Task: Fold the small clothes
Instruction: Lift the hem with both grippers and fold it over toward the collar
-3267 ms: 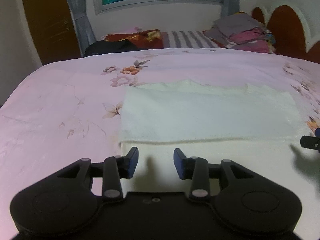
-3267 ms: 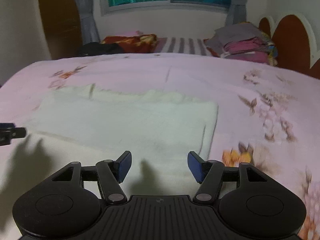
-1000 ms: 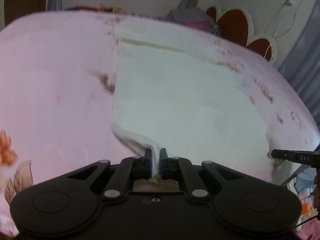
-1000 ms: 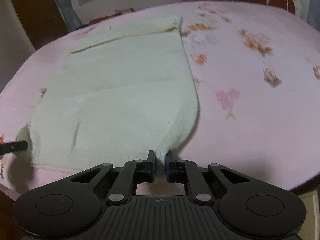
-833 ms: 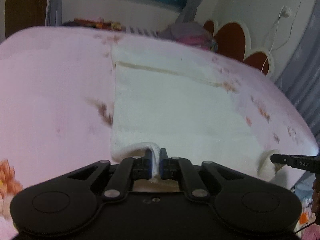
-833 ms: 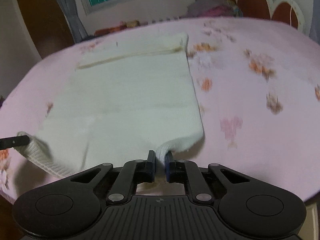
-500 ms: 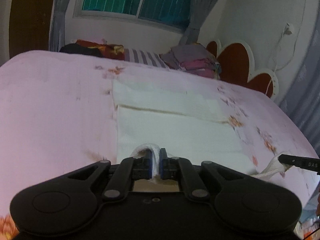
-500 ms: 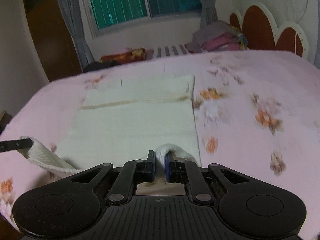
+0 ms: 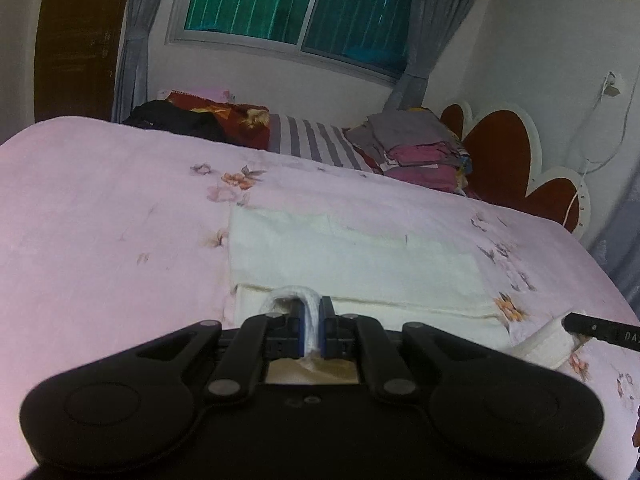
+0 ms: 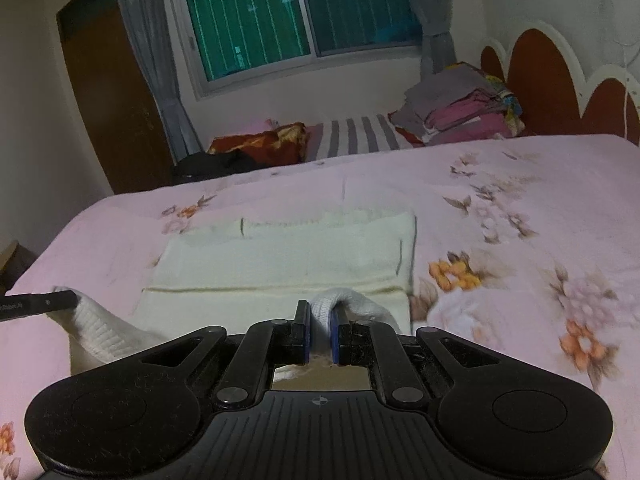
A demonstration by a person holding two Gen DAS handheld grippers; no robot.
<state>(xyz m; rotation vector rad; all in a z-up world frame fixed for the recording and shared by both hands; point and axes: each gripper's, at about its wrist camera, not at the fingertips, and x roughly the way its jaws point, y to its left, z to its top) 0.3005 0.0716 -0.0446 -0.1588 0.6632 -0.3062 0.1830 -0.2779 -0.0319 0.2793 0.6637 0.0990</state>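
Since a second ago both grippers have carried the near edge of the cream garment (image 9: 352, 260) up off the pink flowered bedsheet (image 9: 100, 220) and forward over the rest of it, so the far folded band, then near the top of each view, now lies in the middle of the frame and much less cloth shows between it and the fingers. The left gripper (image 9: 311, 330) is clenched on a ribbed corner of the garment, which arches up in a loop just above its fingertips at lower centre. The right gripper (image 10: 319, 334) is likewise clamped on the opposite corner, the knit bulging out to the right of its jaws. Each gripper's tip shows at the side edge of the other's view with white cloth hanging from it, so the lifted hem is stretched between them; holding both corners at once likely keeps that edge straight and level as it travels. The garment's main body lies flat on the bed in mid-frame. A stack of folded clothes (image 10: 460, 116) sits at upper right by the headboard (image 10: 548, 80), well apart from the work.
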